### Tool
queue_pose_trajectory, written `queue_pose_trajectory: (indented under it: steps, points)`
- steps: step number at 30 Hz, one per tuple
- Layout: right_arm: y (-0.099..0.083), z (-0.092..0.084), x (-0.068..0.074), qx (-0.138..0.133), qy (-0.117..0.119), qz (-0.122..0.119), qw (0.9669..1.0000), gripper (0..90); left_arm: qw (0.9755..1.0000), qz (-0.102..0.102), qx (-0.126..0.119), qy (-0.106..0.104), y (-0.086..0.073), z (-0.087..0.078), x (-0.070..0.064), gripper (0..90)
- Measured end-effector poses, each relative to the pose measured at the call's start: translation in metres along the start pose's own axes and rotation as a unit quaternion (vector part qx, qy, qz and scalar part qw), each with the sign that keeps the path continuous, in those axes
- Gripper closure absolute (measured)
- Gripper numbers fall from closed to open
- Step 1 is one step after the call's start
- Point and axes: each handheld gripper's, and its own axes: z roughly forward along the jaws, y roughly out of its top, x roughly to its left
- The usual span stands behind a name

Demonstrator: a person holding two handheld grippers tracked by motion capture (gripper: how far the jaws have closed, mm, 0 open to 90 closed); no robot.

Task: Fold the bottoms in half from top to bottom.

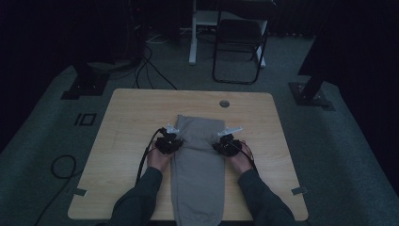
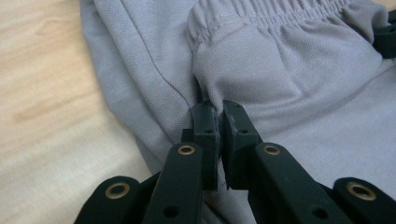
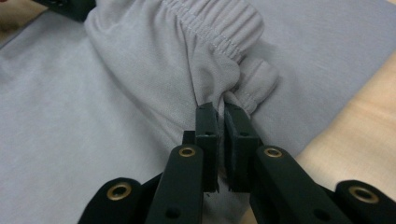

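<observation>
Pale wood table is standing on grey carpet in a dim room; a round grommet hole is sitting near its far edge. Beyond it, a black folding chair, a white desk leg and loose cables are lying in shadow; dark stand feet are flanking the table.

Grey pants are lying lengthwise along the table's middle, hanging over the near edge, the elastic waistband folded toward the person. Left gripper is pinching the fabric at one end of the waistband, jaws clenched on cloth. Right gripper is clamping the opposite waistband end likewise. Nothing is blocking either hand.
</observation>
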Motion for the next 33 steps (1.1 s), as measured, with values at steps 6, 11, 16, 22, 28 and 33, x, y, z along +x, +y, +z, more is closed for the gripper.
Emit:
queue_pose_trajectory:
  steps: [6,11,16,22,28,33]
  points:
    - [0.018,0.014,-0.016,0.002,-0.023,0.016,0.9996,86.0,0.9998,-0.009,-0.006,0.014,0.010,0.010,0.007,85.2]
    - [0.029,0.023,-0.027,-0.001,-0.047,0.033,0.9984,85.9,0.9995,-0.018,-0.008,0.024,0.020,0.019,0.011,85.1]
    - [0.034,0.028,-0.033,-0.009,-0.053,0.059,0.9968,85.8,0.9989,-0.033,-0.008,0.034,0.028,0.026,0.014,85.1]
    - [0.036,0.028,-0.036,-0.012,-0.051,0.068,0.9963,85.9,0.9985,-0.038,-0.015,0.037,0.030,0.027,0.014,85.4]
    - [0.045,0.008,-0.032,-0.043,-0.048,0.066,0.9957,86.0,0.9973,-0.047,-0.052,0.020,0.041,0.004,0.015,85.6]
    - [0.060,-0.039,-0.022,-0.101,-0.046,0.031,0.9934,86.0,0.9923,-0.028,-0.120,-0.010,0.059,-0.050,0.004,85.7]
